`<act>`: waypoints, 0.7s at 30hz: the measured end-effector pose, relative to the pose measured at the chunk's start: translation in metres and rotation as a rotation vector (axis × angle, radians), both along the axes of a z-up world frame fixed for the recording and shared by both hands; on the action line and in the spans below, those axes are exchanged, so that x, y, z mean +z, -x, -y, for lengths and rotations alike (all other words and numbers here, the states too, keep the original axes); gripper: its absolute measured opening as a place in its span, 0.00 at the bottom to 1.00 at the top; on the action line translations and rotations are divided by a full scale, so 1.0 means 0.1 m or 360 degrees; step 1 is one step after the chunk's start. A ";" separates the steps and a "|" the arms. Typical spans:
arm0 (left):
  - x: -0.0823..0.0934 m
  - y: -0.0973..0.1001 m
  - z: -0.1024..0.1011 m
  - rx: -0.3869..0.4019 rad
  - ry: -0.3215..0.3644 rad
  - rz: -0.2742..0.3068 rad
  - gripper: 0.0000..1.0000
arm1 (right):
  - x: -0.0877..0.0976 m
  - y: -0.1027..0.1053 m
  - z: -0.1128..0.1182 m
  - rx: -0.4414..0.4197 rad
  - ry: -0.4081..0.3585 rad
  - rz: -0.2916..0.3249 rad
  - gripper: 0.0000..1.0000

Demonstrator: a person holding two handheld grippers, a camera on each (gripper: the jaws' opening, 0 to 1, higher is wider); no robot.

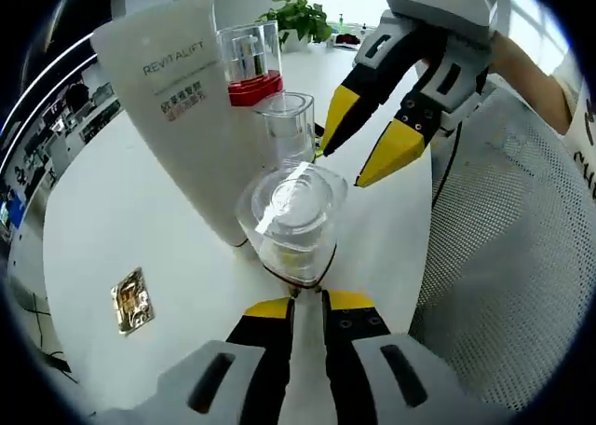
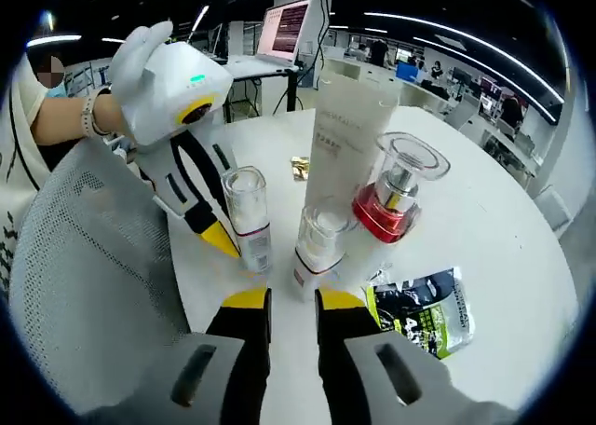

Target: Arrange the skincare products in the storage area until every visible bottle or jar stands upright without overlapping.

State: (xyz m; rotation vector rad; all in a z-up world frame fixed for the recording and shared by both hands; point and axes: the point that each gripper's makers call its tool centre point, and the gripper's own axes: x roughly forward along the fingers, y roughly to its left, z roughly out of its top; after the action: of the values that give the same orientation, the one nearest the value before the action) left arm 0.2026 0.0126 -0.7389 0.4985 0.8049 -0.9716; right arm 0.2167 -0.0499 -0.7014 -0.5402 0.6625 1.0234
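A tall white tube [image 1: 177, 99] [image 2: 345, 117] stands upright on the round white table [image 1: 102, 229] [image 2: 484, 220]. Beside it stands a red-based bottle with a clear cap [image 1: 250, 66] [image 2: 396, 197]. Two small clear bottles are also upright. One [image 1: 291, 215] [image 2: 248, 215] rises just past the tips of my left gripper [image 1: 309, 304] [image 2: 222, 240], whose jaws are narrowly apart and hold nothing. The other [image 1: 285, 119] [image 2: 318, 243] stands just ahead of my right gripper [image 2: 293, 299] [image 1: 365, 138], which is open and empty.
A gold sachet [image 1: 130, 299] [image 2: 300, 168] lies flat on the table, and a green and black sachet [image 2: 424, 313] lies near the red-based bottle. A white mesh chair back [image 1: 521, 257] [image 2: 84, 276] presses against the table edge. A potted plant [image 1: 298, 15] sits at the far side.
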 end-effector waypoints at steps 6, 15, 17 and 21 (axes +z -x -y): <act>-0.01 -0.05 0.06 -0.0017 -0.0036 0.0032 0.12 | -0.07 -0.12 0.00 -0.0052 0.0043 0.0031 0.15; -0.05 -0.15 0.10 -0.0001 -0.0045 0.0047 0.11 | -0.15 -0.19 0.02 -0.0048 0.0044 0.0051 0.15; -0.06 -0.17 0.12 0.0016 -0.0034 0.0041 0.10 | -0.16 -0.20 0.02 -0.0062 0.0014 0.0022 0.15; -0.06 -0.20 0.15 0.0028 -0.0032 0.0038 0.09 | -0.17 -0.19 -0.01 -0.0072 -0.0009 0.0010 0.15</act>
State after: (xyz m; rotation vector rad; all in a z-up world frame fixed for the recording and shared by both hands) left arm 0.2227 -0.0023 -0.7454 0.5191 0.7970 -0.9404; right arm 0.2360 -0.0493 -0.7180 -0.5213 0.6632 0.9806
